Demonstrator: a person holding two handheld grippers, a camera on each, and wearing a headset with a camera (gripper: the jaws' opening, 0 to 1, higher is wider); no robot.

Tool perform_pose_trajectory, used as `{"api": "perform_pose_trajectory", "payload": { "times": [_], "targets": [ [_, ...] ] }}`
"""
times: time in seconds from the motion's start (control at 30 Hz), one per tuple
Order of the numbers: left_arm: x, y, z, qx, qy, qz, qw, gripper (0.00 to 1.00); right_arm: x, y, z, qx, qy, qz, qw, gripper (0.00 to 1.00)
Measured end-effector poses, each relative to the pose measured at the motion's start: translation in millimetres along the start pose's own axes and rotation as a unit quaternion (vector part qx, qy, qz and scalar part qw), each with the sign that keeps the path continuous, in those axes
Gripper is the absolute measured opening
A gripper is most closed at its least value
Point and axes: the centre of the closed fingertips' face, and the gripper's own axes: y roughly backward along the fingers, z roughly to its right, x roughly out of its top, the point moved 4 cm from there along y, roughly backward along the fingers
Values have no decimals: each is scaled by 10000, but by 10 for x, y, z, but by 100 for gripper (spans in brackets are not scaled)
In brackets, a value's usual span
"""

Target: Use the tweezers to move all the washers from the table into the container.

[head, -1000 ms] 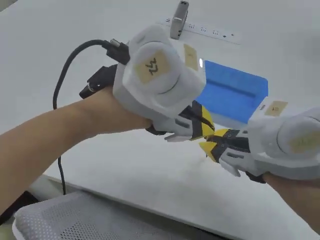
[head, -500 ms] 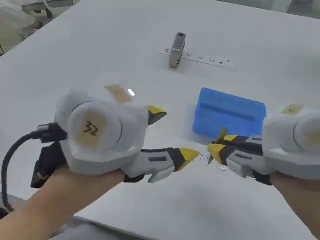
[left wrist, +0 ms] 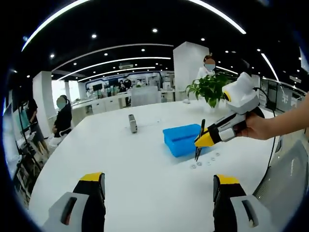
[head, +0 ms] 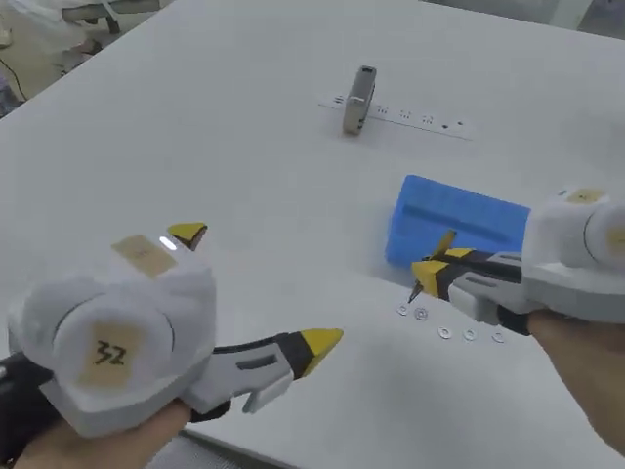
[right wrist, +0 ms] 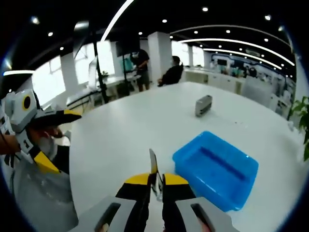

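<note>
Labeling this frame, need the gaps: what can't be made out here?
- Washers: head view, tiny; the right gripper may hide more.
- Tweezers tips: right gripper view, blurred; holding a washer or not, cannot tell.
- Container inside: right gripper view, too blurred to spot washers.

The tweezers (left wrist: 200, 141) are slim and dark. They are pinched between the closed jaws of the right gripper (head: 423, 274), and their points hang down just above the table (head: 244, 147). In the right gripper view the metal blade (right wrist: 152, 166) rises between the yellow jaw tips.

Five small silver washers (head: 444, 333) lie flat in a loose row on the table, just in front of the container (head: 459, 220). It is a shallow blue rectangular tray, open-topped, with nothing visible inside.
</note>
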Motion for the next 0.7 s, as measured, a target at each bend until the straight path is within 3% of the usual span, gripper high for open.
{"api": "perform_pose_trajectory", "payload": {
  "times": [0.03, 0.1, 0.13, 0.27, 0.33, 0.57, 0.7],
  "targets": [
    [-37, -7, 12, 73, -55, -86, 9999, 95, -17, -27, 32, -24, -82, 17, 10000, 5],
    [-89, 2, -2, 208, -434, -319, 9983, 94, -55, -64, 65, -23, -220, 4, 9998, 5],
    [-88, 2, -14, 285, -508, -312, 9978, 93, -69, -75, 76, -40, -251, 9, 9997, 5],
    [-90, -31, -11, 229, -330, -222, 9989, 93, -133, -103, 97, -45, -358, -26, 9993, 5],
    [-122, -42, -28, 266, -378, -361, 9983, 93, -161, -105, 105, -37, -401, -52, 9992, 5],
    [-132, -42, 1, 193, -425, -357, 9983, 93, -165, -145, 106, 11, -561, 0, 9984, 5],
    [-111, -23, -41, 301, -424, -277, 9983, 91, -192, -130, 91, -74, -484, -4, 9988, 5]
  ]
}}
